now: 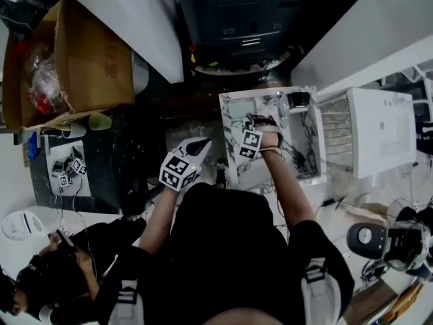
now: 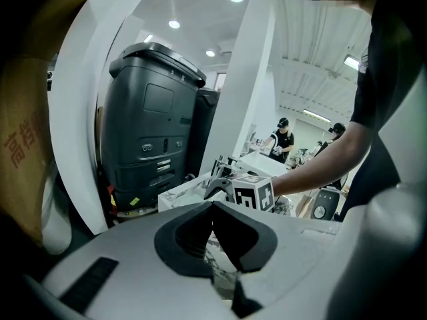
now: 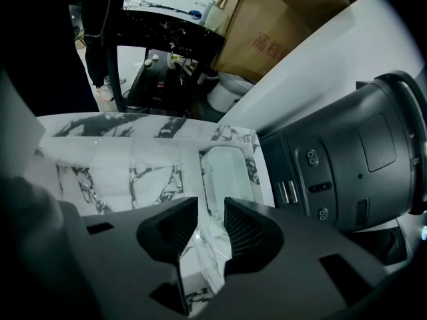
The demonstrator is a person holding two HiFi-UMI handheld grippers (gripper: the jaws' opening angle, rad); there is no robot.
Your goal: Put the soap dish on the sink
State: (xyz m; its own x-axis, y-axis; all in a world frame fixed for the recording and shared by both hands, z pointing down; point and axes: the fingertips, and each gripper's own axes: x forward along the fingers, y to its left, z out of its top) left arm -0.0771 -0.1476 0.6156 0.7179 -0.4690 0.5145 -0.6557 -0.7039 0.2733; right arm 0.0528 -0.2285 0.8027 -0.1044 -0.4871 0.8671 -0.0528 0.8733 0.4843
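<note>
The soap dish is a pale, see-through oblong tray. It lies on the far left corner of the marble sink. In the right gripper view the soap dish rests flat on the sink rim, just ahead of my jaws. My right gripper hovers over that corner, tilted steeply down, open, with only marble showing in the gap. My left gripper hangs left of the sink, its tips together and nothing held.
A dark grey machine stands behind the sink. A cardboard box sits far left. A white basin unit is to the right. A black table holds a green cup. A person sits at lower left.
</note>
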